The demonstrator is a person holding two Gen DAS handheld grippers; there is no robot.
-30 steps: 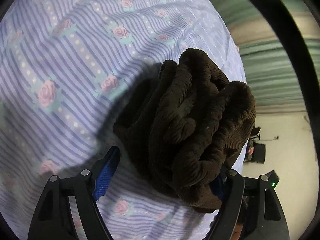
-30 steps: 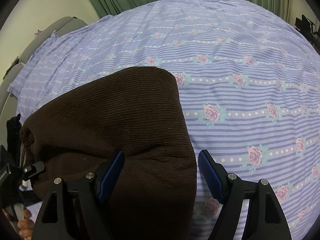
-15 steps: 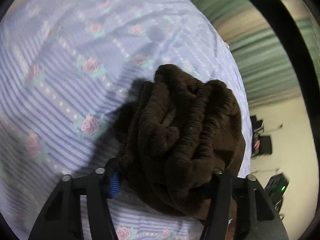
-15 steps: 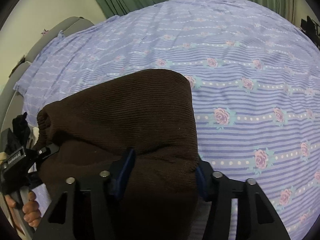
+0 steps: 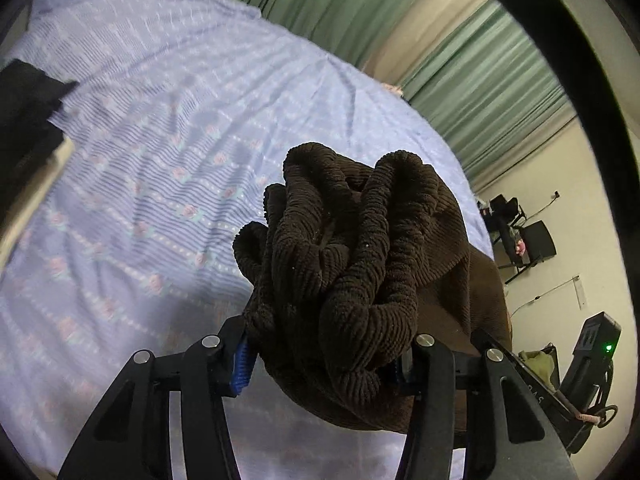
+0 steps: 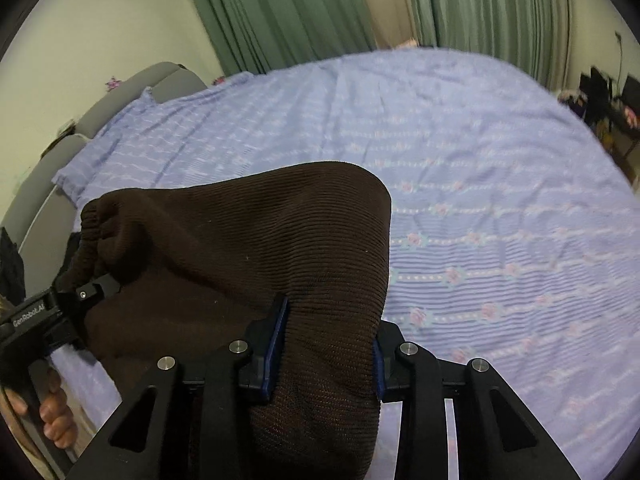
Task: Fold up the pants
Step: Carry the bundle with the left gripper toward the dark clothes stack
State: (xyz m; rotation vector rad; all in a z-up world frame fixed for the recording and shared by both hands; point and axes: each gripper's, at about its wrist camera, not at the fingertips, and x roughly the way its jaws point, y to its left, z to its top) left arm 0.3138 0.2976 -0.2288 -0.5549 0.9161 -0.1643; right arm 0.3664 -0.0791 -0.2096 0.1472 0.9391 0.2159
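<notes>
The dark brown corduroy pants (image 5: 352, 264) are held up above the bed. My left gripper (image 5: 322, 360) is shut on a bunched, gathered end of them. My right gripper (image 6: 326, 344) is shut on another thick fold of the pants (image 6: 256, 248), which stretch between the two grippers. The left gripper (image 6: 86, 294) also shows at the left of the right wrist view, clamped on the gathered end, with the person's hand (image 6: 56, 416) under it.
The bed has a lilac striped sheet with roses (image 6: 480, 200). A grey headboard (image 6: 120, 96) and green curtains (image 6: 288, 12) stand behind. A dark garment (image 5: 28, 120) lies at the bed's left edge. Chairs (image 5: 524, 240) stand by the far wall.
Both grippers closed on the pants and lifted them off the sheet. The views tilted up, so the curtains and room now show.
</notes>
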